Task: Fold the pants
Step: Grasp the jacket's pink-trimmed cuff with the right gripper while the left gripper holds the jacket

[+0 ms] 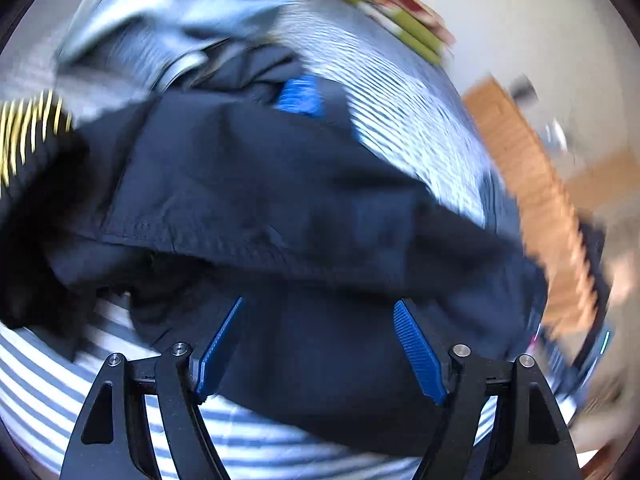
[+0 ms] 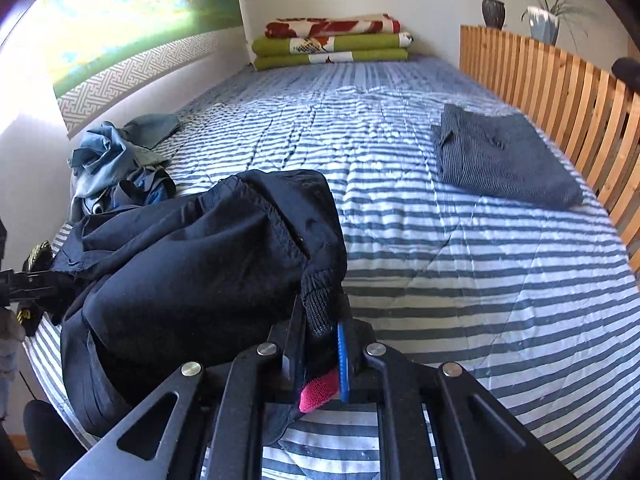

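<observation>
Navy blue fabric fills your left wrist view: the dark navy pants [image 1: 280, 200], crumpled and blurred, lie heaped on the blue-and-white striped bedspread [image 1: 412, 128]. Your left tongs [image 1: 320, 344] stand released, their ribbed blue pads [image 1: 420, 352] spread wide just above the cloth, gripping nothing. Behind the heap sits a loose pile of light blue denim clothes [image 1: 160, 12]. A slatted wooden bed rail [image 1: 532, 196] runs down the right edge.

From your right wrist view, the same pants [image 2: 192, 256] bunch at the near left of the bedspread [image 2: 460, 280]. Your right tongs [image 2: 320, 340] are clenched on the ribbed black waistband, lifting that corner; a bit of red fabric shows between the pads. Farther right, near the wooden rail [image 2: 560, 88], a folded grey-blue ribbed garment [image 2: 504, 160] lies flat. Stacked green and red folded blankets [image 2: 332, 42] rest at the far end. Denim clothes [image 2: 116, 160] sit by the left wall.
</observation>
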A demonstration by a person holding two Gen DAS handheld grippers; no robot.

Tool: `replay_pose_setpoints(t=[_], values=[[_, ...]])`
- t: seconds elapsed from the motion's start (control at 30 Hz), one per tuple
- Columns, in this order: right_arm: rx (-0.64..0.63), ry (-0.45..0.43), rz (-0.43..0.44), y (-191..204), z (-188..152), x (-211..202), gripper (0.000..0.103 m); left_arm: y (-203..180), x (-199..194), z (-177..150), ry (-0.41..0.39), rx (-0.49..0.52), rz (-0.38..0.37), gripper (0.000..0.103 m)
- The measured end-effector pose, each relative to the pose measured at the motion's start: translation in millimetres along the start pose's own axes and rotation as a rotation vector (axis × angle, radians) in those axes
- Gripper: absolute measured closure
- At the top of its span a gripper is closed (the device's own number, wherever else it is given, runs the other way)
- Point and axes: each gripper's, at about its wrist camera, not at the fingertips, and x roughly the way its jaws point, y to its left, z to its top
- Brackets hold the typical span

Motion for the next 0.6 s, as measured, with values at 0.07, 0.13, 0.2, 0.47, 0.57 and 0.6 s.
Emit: replay_pose_setpoints(t=[0.07, 0.13, 0.2, 0.47, 0.57, 0.6], values=[[-0.014, -0.011, -0.024, 5, 0, -2, 0.092, 18, 4, 14, -0.06, -0.153, -0.115, 0.048], [-0.021, -0.014, -0.036, 6, -1, -3, 0.092, 21, 13, 26, -0.065, -0.205, -0.129, 0.103], [-0.023, -0.019, -0.051, 5, 0, -6, 0.092, 13, 12, 33, -0.094, -0.181, -0.097, 0.101], [-0.049, -0.198, -0.164, -5, 21, -67, 0.093, -59, -97, 23, -0.287, 0.06, -0.107, 0.101], [-0.031, -0.277, -0.182, -13, 28, -106, 0.093, -89, -152, 9, -0.355, 0.127, -0.158, 0.101], [-0.029, -0.309, -0.189, -16, 29, -123, 0.093, -100, -171, 2, -0.376, 0.158, -0.175, 0.101]])
